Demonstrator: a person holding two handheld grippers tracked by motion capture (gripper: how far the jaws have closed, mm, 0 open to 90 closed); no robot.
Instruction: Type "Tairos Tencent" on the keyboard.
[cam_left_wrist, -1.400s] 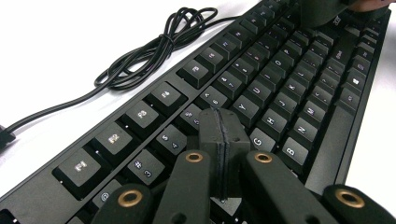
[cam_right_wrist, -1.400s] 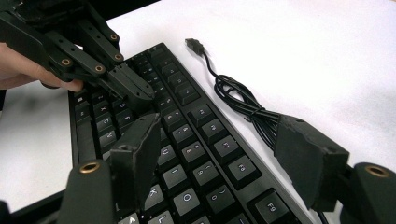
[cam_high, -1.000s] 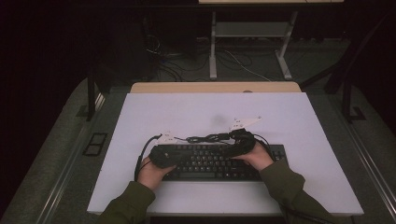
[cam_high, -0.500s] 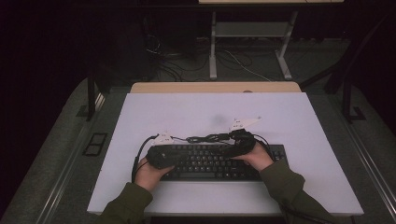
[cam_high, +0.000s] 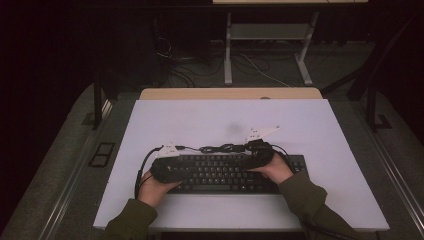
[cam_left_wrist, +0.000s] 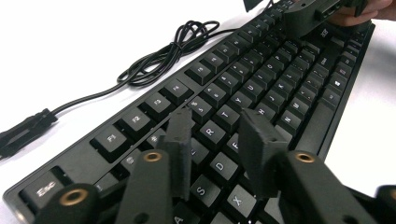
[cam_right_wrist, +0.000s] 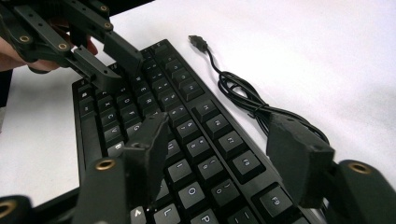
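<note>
Left gripper (cam_left_wrist: 217, 140): jaws apart above the letter keys, gripping nothing, having just been opening.
Right gripper (cam_right_wrist: 224, 154): jaws apart, one over the keys, one past the back edge, having just been closing.
Keyboard (cam_high: 225, 172): lay flat near the white table's (cam_high: 320, 130) front edge.
Cable (cam_high: 220, 148): bundled just behind the keyboard.

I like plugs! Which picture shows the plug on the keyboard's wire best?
The right gripper view: the plug lies bare and sharp on the white table. The left gripper view shows it dark and blurry at the edge. In the high view it's too small to tell.
</note>
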